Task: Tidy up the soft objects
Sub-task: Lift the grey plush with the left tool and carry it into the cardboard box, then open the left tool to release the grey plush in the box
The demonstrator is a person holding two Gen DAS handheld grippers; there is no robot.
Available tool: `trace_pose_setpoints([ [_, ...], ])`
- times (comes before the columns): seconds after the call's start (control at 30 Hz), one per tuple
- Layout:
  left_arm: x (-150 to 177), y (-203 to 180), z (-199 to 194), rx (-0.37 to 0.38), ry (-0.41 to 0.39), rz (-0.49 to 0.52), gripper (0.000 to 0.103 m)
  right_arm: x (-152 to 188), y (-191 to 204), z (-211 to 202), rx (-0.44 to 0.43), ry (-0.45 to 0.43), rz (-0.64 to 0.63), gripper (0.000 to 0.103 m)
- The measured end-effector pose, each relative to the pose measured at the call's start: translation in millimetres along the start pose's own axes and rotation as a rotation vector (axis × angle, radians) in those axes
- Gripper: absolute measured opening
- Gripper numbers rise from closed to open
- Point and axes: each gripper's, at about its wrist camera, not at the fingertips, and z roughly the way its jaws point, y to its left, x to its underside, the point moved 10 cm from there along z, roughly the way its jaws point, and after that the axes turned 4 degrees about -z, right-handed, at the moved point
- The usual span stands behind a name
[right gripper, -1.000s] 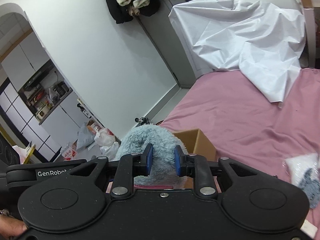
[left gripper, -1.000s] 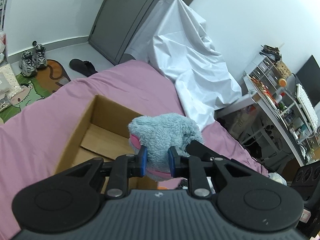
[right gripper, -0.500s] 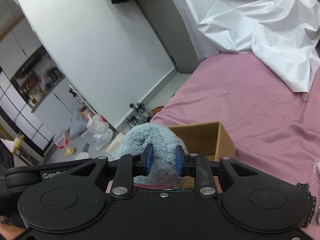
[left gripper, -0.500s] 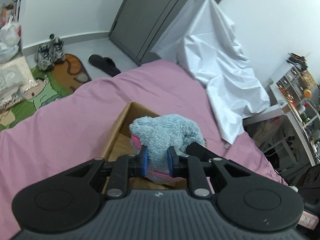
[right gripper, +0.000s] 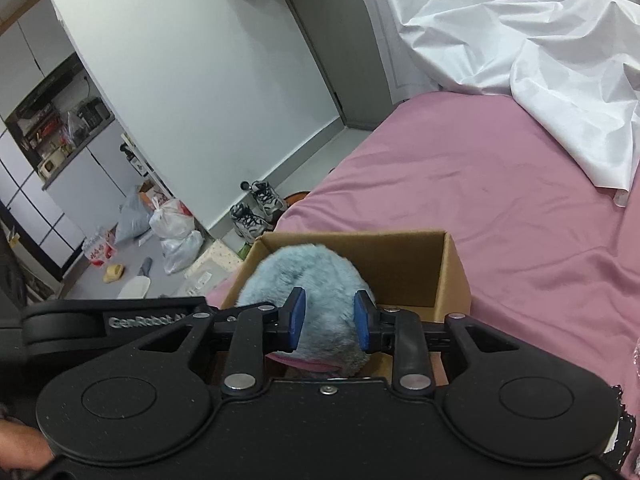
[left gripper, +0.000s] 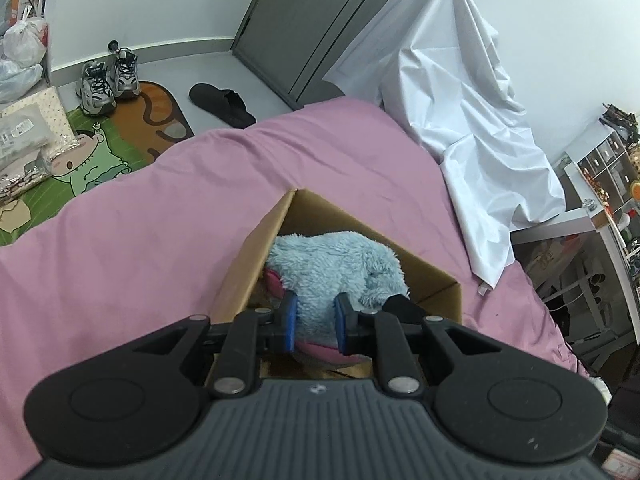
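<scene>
A fluffy light-blue plush toy (left gripper: 336, 268) with a pink trim sits in the open cardboard box (left gripper: 256, 248) on the pink bed. My left gripper (left gripper: 316, 322) is shut on the plush's near end, over the box's near edge. My right gripper (right gripper: 329, 320) is shut on the same plush (right gripper: 308, 276) from the other side, above the box (right gripper: 452, 280). The plush's underside and the box floor are mostly hidden.
A pink bedsheet (left gripper: 132, 240) covers the bed around the box. A white sheet (left gripper: 472, 112) drapes over something at the far bed edge. Shoes (left gripper: 106, 80), a slipper (left gripper: 222, 104) and a cartoon mat (left gripper: 96, 152) lie on the floor. Shelves (left gripper: 600, 184) stand at right.
Both grippers have lowered the plush from above the box down into it. The jaws of each stand slightly wider around the plush than before.
</scene>
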Motion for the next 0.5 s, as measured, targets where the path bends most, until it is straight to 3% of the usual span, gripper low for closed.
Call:
trace_pose_setpoints([
  [0.37,0,-2,11,-0.085,0.018,0.028,0.023,-4,-6,-6,-0.003,-0.024,0.032,0.029],
  [0.5,1,0,3,-0.114,0.005,0.017,0.031,-5,-9,-12,-0.022,-0.04,0.048,0.031],
])
